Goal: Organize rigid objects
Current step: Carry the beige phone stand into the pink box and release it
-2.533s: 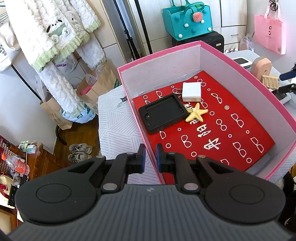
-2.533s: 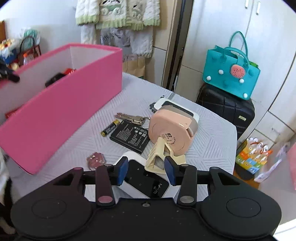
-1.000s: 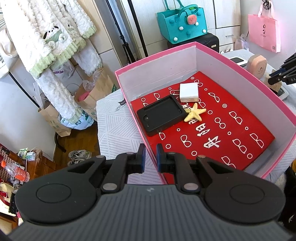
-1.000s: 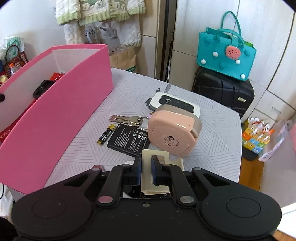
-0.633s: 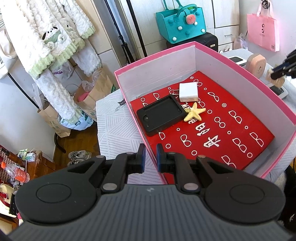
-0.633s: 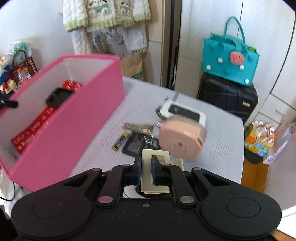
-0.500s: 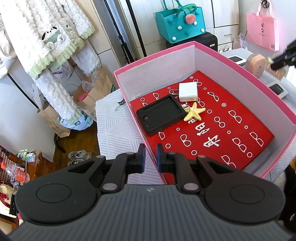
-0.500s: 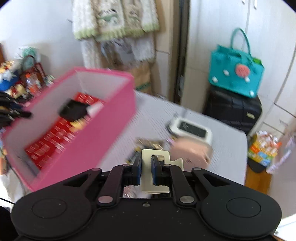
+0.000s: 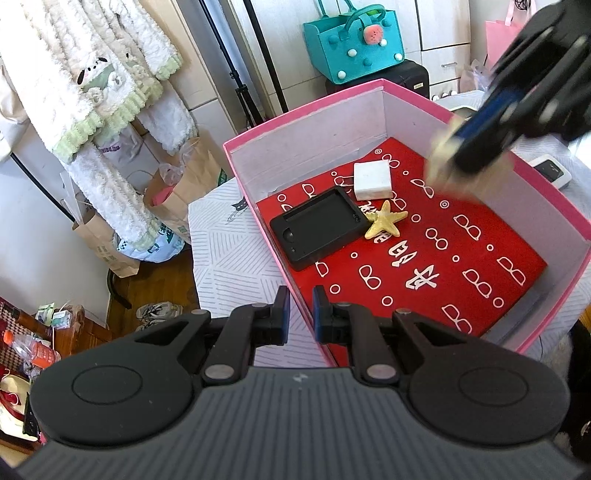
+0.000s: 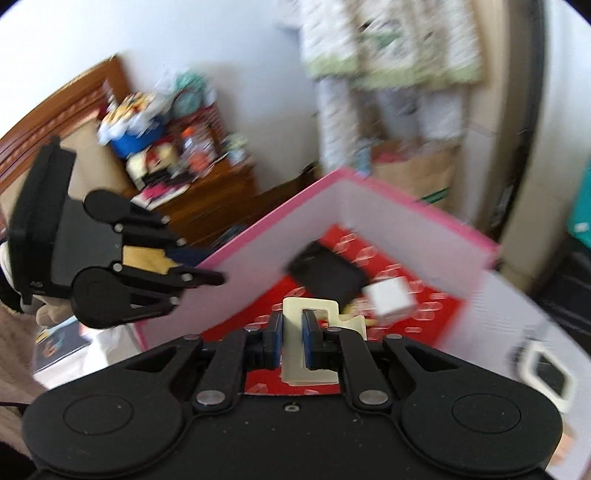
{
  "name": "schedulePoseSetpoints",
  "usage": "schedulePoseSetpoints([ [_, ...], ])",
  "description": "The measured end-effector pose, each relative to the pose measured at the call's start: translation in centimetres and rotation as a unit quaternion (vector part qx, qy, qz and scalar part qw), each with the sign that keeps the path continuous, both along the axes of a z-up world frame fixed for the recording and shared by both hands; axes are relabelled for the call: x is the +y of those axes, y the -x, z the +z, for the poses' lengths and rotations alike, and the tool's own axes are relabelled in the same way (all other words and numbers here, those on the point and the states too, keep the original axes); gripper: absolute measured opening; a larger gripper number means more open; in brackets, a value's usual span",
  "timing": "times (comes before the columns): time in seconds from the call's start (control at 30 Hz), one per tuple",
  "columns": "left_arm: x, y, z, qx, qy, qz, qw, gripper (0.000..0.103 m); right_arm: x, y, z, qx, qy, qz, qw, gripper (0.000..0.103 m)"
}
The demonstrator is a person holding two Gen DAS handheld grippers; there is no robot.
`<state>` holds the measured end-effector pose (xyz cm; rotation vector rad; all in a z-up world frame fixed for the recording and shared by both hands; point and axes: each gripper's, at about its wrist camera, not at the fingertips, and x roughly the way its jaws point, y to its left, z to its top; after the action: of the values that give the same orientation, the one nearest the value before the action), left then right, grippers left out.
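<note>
Swinging off the tabletop, right gripper [image 10: 292,334] is clenching the cream clip [image 10: 309,341] over the pink box [image 9: 546,201]; I'm keeping left gripper [image 9: 298,314] nearly closed, empty.

Ahead of the left tool, white cabinet doors [image 9: 439,33] back a teal felt bag [image 9: 354,44] on a black suitcase [image 9: 413,77]; to its left, fluffy white garments [image 9: 92,85] hang above paper bags [image 9: 177,177] and wooden floor [image 9: 147,291]
</note>
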<state>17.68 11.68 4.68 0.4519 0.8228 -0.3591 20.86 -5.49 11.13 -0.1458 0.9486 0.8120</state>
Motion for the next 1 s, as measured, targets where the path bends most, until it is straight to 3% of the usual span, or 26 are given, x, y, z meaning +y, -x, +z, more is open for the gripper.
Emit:
schedulePoseSetpoints([
  [0.3, 0.4, 0.1, 0.0, 0.001, 0.007, -0.007, 1.0, 0.012, 6.1, -4.8, -5.9, 0.098, 0.023, 0.039, 0.994, 0.014],
  [0.5, 0.7, 0.1, 0.0, 0.001, 0.013, -0.009, 0.9999, 0.012, 9.2, -6.7, -8.3, 0.126, 0.055, 0.06, 0.989, 0.014],
  [0.63, 0.7, 0.2, 0.0, 0.001, 0.015, -0.009, 0.9998, 0.012, 10.2, -7.3, -9.0, 0.123, 0.072, 0.064, 0.988, 0.017],
  [0.77, 0.8, 0.2, 0.0, 0.002, 0.015, -0.009, 0.9998, 0.012, 9.6, -7.0, -8.7, 0.102, 0.074, 0.056, 0.99, 0.03],
  [1.0, 0.7, 0.2, -0.1, 0.0, 0.015, -0.008, 0.9999, 0.012, 5.1, -5.2, -4.2, 0.056, 0.019, 0.023, 0.998, 0.042],
])
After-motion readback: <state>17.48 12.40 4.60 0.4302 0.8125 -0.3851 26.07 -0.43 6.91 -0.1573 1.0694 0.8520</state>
